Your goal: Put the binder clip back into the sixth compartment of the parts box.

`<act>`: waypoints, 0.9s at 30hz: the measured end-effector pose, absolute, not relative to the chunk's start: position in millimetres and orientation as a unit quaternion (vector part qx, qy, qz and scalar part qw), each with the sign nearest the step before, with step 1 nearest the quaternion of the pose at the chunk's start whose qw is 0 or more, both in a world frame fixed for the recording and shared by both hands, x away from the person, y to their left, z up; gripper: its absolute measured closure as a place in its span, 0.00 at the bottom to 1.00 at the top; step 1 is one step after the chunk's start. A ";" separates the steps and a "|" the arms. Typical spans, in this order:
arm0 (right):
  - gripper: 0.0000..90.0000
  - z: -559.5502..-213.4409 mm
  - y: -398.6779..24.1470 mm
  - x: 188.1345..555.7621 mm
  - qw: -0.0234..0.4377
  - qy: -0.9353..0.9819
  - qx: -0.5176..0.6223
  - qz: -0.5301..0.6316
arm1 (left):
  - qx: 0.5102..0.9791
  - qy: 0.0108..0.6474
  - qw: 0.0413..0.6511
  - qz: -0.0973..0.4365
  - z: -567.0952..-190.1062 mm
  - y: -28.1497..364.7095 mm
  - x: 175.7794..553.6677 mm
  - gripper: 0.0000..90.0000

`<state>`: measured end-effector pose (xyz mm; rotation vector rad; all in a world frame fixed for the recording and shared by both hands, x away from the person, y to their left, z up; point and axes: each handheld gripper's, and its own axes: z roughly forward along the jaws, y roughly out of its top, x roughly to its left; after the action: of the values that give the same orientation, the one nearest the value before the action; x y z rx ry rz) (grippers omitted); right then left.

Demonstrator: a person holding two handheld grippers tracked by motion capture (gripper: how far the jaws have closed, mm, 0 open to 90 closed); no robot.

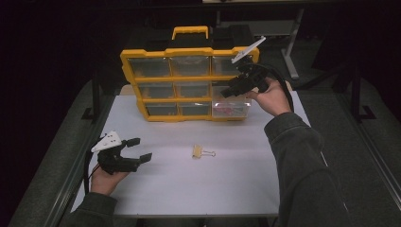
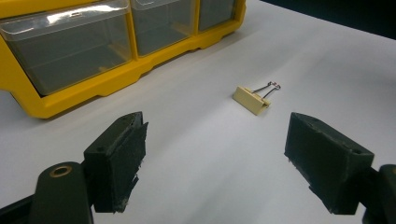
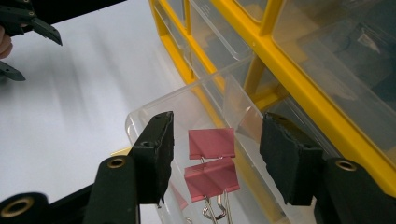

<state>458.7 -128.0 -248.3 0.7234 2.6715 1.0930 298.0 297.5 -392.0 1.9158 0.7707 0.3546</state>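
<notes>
Pink binder clips (image 3: pixel 212 161) between open right tongs (image 3: pixel 215 158), yellow organizer (image 1: pixel 189 80) overhead

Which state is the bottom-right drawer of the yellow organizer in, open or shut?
Open: the drawer is pulled out of the yellow organizer, with pink binder clips lying inside.

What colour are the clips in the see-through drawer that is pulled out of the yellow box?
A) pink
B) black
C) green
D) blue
A: in the right gripper view, two pink binder clips lie in the clear pulled-out drawer of the yellow organizer, just past the right gripper, whose jaws stand apart without touching them.
</notes>
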 end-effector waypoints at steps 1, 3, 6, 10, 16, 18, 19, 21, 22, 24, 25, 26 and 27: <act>0.48 -247.6 -127.5 457.3 0.081 0.895 0.245 0.365 | 0.792 0.319 0.499 0.146 -392.0 297.4 297.9 0.23; 0.48 -246.1 -127.2 455.5 0.079 0.894 0.243 0.368 | 0.793 0.319 0.498 0.146 -392.0 297.4 298.0 0.23; 0.49 -243.5 -126.1 451.8 0.076 0.893 0.241 0.372 | 0.792 0.320 0.499 0.146 -392.0 297.1 297.9 0.23; 0.49 -240.0 -123.5 445.4 0.073 0.893 0.232 0.380 | 0.792 0.319 0.500 0.146 -392.6 297.0 298.2 0.23; 0.49 -237.9 -118.7 434.4 0.072 0.893 0.213 0.390 | 0.796 0.317 0.495 0.147 -391.7 298.0 298.1 0.23; 0.49 -237.8 -117.1 430.6 0.071 0.892 0.208 0.394 | 0.796 0.316 0.495 0.147 -391.6 297.9 298.2 0.23; 0.49 -237.4 -116.1 427.7 0.069 0.892 0.205 0.396 | 0.791 0.321 0.501 0.145 -392.1 296.4 297.8 0.23; 0.49 -237.5 -114.4 424.4 0.068 0.893 0.198 0.397 | 0.793 0.320 0.498 0.146 -392.3 296.2 297.8 0.23; 0.49 -237.7 -113.5 422.9 0.068 0.894 0.194 0.399 | 0.792 0.319 0.499 0.146 -392.3 296.0 297.9 0.23; 0.49 -238.0 -111.5 419.4 0.067 0.894 0.188 0.402 | 0.795 0.316 0.497 0.148 -392.0 296.8 298.1 0.23; 0.49 -238.1 -110.2 417.4 0.065 0.894 0.186 0.403 | 0.797 0.313 0.494 0.149 -391.6 297.6 298.3 0.23; 0.49 -238.4 -109.1 415.7 0.063 0.893 0.186 0.404 | 0.796 0.314 0.495 0.149 -391.6 297.4 298.3 0.23; 0.49 -238.8 -108.1 414.5 0.061 0.893 0.185 0.405 | 0.794 0.316 0.497 0.148 -391.7 297.2 298.2 0.23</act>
<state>414.5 -108.1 -238.8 0.5582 2.7019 1.2247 298.2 297.2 -391.7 1.9229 0.7655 0.3594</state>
